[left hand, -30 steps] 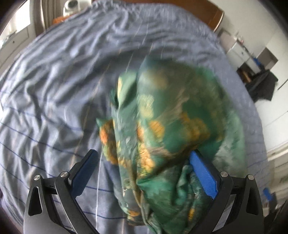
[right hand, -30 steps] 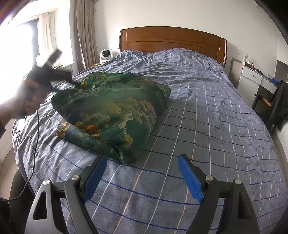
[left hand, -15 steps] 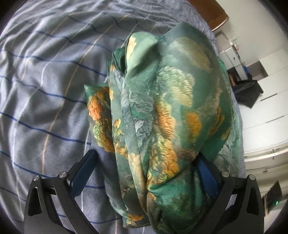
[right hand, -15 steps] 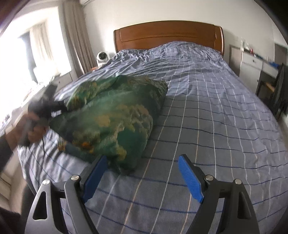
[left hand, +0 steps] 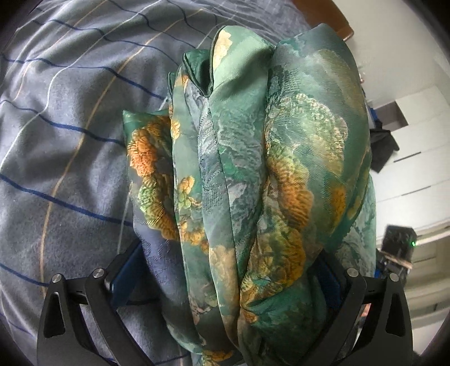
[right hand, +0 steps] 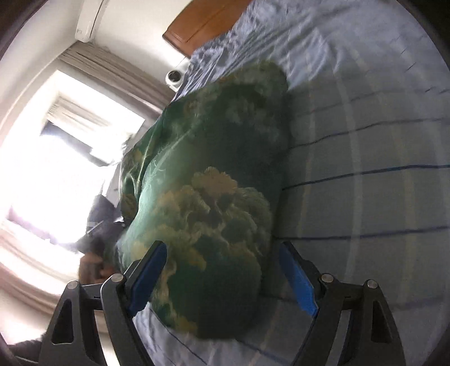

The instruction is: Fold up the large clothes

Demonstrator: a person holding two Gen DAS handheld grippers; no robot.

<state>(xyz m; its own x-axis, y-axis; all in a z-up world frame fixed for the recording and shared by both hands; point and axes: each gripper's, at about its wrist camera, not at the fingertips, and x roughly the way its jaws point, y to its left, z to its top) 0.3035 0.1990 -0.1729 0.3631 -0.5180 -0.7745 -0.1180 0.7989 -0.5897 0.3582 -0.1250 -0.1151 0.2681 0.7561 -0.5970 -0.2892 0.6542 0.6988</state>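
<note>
A large green garment with orange and yellow floral print lies bundled in thick folds on the blue striped bedspread. My left gripper is open, its two blue pads on either side of the near end of the bundle, which fills the gap between them. In the right wrist view the same garment fills the middle. My right gripper is open and rolled sideways, its blue pads straddling the garment's near end. I cannot tell whether either gripper presses the cloth.
A wooden headboard stands at the bed's far end. A bright window with curtains is at the left of the right wrist view. White cabinets and a dark garment are beyond the bed's right side.
Both grippers have moved in onto the garment. The right gripper has rolled sideways and now straddles the bundle's end. The left gripper has pushed further around the folds.
</note>
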